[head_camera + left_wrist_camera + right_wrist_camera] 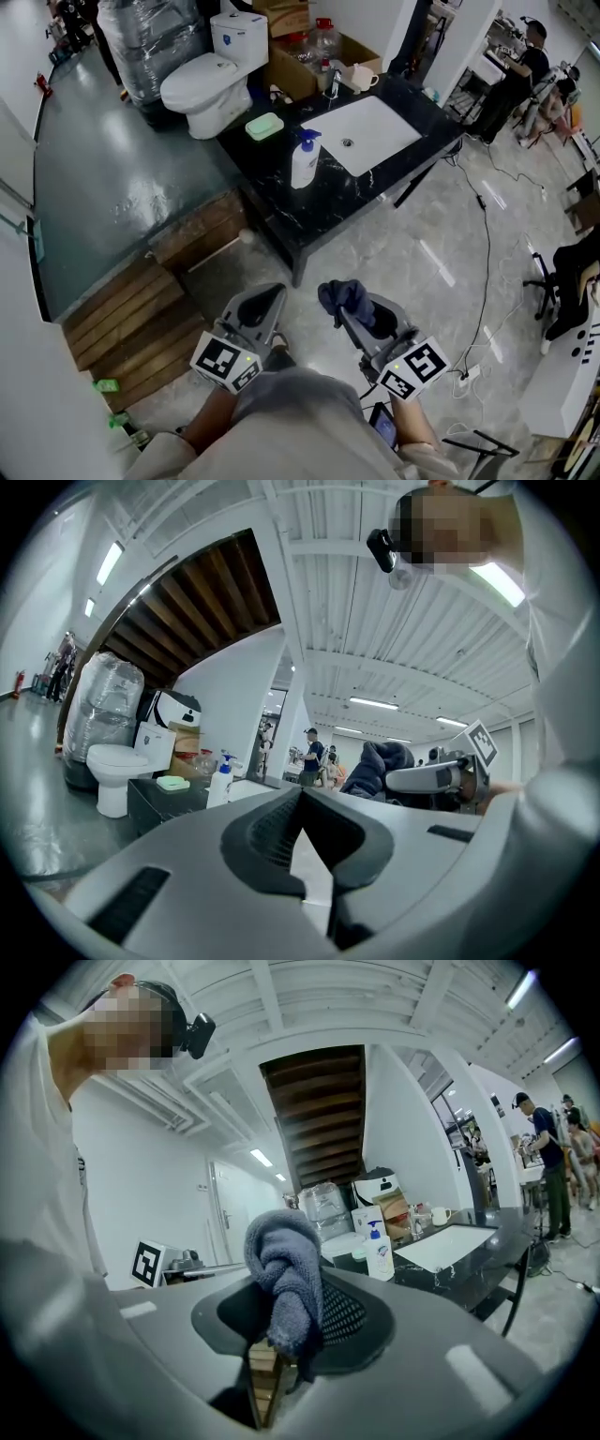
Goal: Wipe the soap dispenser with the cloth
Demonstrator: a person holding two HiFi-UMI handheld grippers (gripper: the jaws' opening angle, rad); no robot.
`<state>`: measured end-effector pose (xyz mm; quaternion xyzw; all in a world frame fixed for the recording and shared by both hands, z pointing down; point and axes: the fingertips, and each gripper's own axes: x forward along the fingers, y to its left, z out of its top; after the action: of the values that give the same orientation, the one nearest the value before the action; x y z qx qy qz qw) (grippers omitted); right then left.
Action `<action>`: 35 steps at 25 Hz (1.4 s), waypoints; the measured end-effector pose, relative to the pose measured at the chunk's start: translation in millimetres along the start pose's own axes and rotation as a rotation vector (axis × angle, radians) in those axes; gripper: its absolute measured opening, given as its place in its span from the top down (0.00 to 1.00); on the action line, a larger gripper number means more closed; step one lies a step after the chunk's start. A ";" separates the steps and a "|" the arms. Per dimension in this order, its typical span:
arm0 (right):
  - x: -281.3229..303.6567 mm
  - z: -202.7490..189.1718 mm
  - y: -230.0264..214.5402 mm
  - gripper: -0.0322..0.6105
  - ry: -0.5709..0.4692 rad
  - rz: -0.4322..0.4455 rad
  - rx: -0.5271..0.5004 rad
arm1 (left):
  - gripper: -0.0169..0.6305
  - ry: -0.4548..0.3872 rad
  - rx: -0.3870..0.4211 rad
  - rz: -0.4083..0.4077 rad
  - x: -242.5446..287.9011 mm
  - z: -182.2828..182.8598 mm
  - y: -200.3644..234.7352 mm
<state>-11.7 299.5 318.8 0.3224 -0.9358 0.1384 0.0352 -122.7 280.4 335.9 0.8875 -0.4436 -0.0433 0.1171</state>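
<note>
A white soap dispenser [305, 159] with a blue pump stands on the black marble counter [309, 202], left of the white sink [367, 133]; it also shows far off as the dispenser [220, 782] and the dispenser [379, 1250] in the two gripper views. My right gripper [339, 314] is shut on a bunched dark blue-grey cloth [345, 298], which sticks up between the jaws as cloth [285, 1279]. My left gripper [267, 305] is shut with nothing in it. Both are held over the floor, well short of the counter.
A green soap dish [264, 126] lies on the counter's back left. A white toilet [211, 75] stands behind it, with cardboard boxes [314, 56] and a wrapped bundle. Wooden boards [150, 309] lie at the left. Cables [487, 234] cross the floor; people stand at the far right.
</note>
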 end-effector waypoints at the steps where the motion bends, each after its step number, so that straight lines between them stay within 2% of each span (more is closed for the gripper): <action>1: 4.5 3.1 0.9 0.77 -0.007 0.001 -0.006 | 0.96 -0.006 0.004 -0.007 1.2 2.6 2.6; 9: 26.0 16.2 6.8 0.77 -0.045 0.030 -0.020 | 0.96 -0.027 0.021 -0.029 4.7 19.5 20.9; 15: 38.6 22.8 -2.8 0.77 -0.073 0.036 0.009 | 0.96 -0.012 0.003 -0.026 11.6 16.0 35.7; 21: 55.7 16.1 -28.3 0.77 -0.042 0.018 0.037 | 0.96 0.004 -0.001 -0.036 34.3 12.0 49.8; 27: 75.8 24.4 -59.1 0.77 -0.025 0.015 0.014 | 0.96 0.001 0.004 -0.034 66.9 22.1 70.8; 35: 107.9 35.4 -111.9 0.77 -0.006 0.016 0.039 | 0.96 0.040 -0.009 -0.032 121.1 23.7 101.3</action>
<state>-27.5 141.1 328.1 0.3157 -0.9356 0.1557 0.0252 -132.8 121.1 341.1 0.8945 -0.4269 -0.0294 0.1294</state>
